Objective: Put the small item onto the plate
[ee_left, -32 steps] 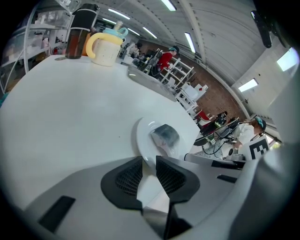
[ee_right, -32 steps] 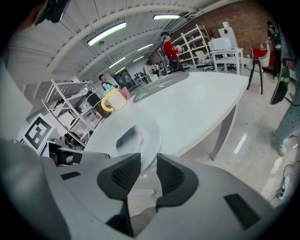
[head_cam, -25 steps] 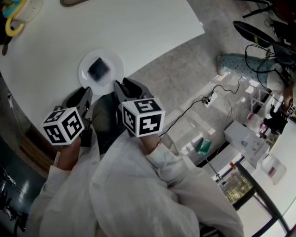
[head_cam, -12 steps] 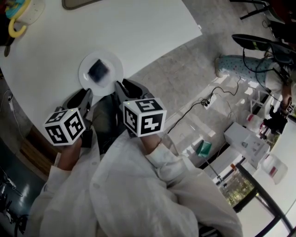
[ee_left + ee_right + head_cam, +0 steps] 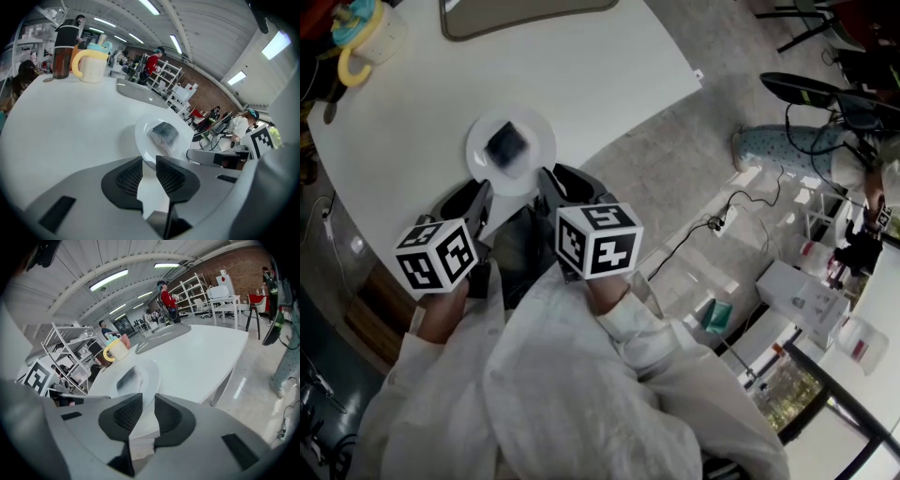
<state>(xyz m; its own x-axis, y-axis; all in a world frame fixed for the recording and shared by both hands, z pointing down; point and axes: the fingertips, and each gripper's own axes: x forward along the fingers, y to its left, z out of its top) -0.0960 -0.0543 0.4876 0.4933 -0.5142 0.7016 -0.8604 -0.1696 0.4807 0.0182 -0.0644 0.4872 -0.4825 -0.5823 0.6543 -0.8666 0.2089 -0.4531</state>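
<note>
A small dark, clear-wrapped item [image 5: 504, 143] lies on the white plate [image 5: 534, 159] near the front edge of the white table [image 5: 609, 75]. Both grippers hover just short of the plate, at the table's edge. My left gripper [image 5: 478, 202] sits to the plate's lower left, and my right gripper [image 5: 551, 183] to its lower right. In the left gripper view the item [image 5: 164, 133] rests on the plate [image 5: 143, 138] beyond the jaws [image 5: 149, 171], which stand slightly apart with nothing between them. The right gripper [image 5: 148, 411] likewise shows a narrow empty gap, with the plate [image 5: 150, 373] and item [image 5: 125, 378] ahead.
A cream cup with a yellow handle [image 5: 366, 42] and a grey tray [image 5: 525, 14] stand at the table's far side. A dark tumbler [image 5: 63, 49] stands beside the cup [image 5: 91, 65]. Right of the table lies floor with cables [image 5: 712, 211] and shelving.
The head view has shifted, so the table and plate sit slightly lower and to the right. Both grippers keep their places below the plate, and the item stays on it.
</note>
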